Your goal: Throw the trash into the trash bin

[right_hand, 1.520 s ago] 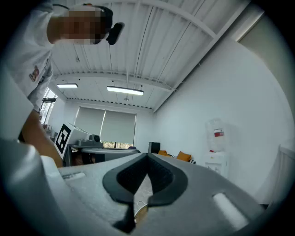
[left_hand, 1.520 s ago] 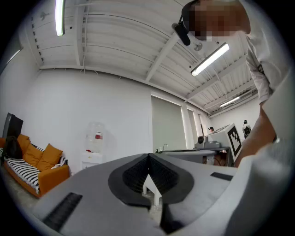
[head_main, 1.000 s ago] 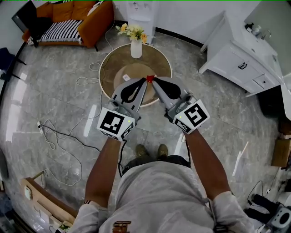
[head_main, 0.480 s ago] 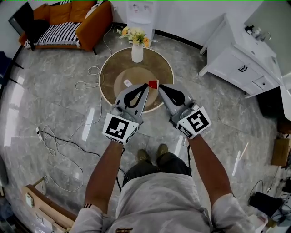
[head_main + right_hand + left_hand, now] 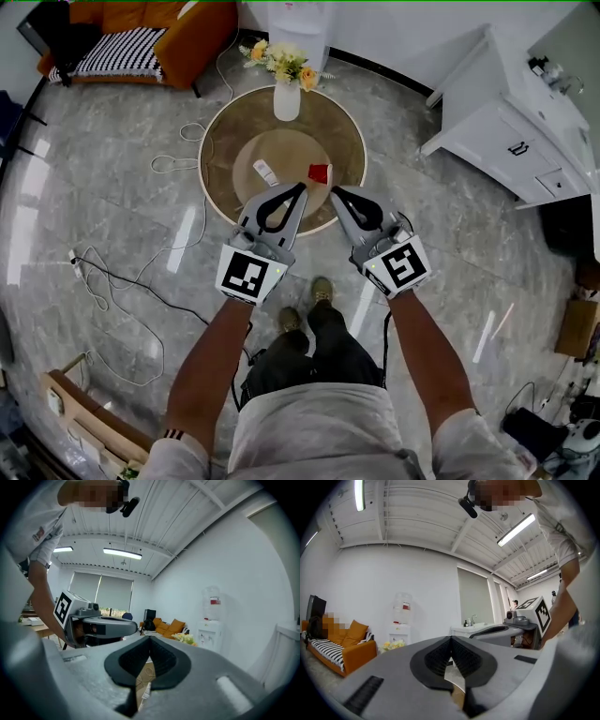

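On the round table (image 5: 221, 141), near its front edge, lie a small red piece of trash (image 5: 320, 172) and a white scrap (image 5: 265, 172). In the head view my left gripper (image 5: 303, 186) is shut and empty, its tips just short of the red piece on the near left. My right gripper (image 5: 334, 190) is also shut and empty, just on the near right of that piece. Both point level, side by side. In the left gripper view the left gripper (image 5: 451, 638) shows its tips together; the right gripper view shows the same of the right gripper (image 5: 150, 638). No trash bin is in view.
A white vase of flowers (image 5: 287, 89) stands at the table's far side. A water dispenser (image 5: 298, 17) is by the far wall, an orange sofa (image 5: 141, 33) far left, a white cabinet (image 5: 511, 122) at right. Cables (image 5: 122, 291) trail on the floor at left.
Both grippers have sunk and drawn back toward the person. The red piece, seen earlier right at the two tips, now lies a little beyond them. Both jaws stay shut.
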Motion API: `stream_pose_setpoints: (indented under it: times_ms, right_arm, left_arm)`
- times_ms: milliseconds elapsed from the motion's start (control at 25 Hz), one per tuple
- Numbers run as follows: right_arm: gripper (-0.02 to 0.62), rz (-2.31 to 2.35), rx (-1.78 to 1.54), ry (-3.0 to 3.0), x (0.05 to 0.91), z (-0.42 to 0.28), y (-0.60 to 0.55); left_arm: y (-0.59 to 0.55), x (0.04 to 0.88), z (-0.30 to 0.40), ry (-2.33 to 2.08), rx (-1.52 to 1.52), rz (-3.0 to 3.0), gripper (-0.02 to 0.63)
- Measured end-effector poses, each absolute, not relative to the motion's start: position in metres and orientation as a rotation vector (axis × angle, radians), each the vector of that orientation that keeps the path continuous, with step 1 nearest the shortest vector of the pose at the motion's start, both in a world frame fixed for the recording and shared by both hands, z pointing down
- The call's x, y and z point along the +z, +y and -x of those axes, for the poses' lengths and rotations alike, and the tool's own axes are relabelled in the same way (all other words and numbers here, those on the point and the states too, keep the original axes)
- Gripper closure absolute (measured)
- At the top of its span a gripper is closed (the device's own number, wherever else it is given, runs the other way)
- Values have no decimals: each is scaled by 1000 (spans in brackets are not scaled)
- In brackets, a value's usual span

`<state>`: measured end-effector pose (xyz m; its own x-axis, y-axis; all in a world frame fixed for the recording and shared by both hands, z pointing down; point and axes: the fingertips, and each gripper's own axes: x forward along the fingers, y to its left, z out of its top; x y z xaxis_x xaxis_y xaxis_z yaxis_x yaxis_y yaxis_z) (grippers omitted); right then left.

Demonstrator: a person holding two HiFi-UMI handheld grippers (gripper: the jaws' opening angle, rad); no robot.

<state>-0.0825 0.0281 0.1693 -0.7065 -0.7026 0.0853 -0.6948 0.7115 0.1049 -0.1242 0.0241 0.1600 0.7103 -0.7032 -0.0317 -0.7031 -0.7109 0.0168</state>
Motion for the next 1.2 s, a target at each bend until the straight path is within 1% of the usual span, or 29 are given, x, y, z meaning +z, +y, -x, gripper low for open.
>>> stream_pose_setpoints:
  times_ms: [680,1000,1200]
  right_arm:
    - [592,-948,-2,-2761,288,31,-52]
    - [561,-858,-1,-2736,339,27,-75]
    - [508,-832,51,-2727,373,31,-83]
  left_arm:
    - [-50,274,75,-1325,116,-2734,606]
    - [-73,323,61,-1318,149,-2705,606]
    - [-76,356,59,-1291,183,-2687,606]
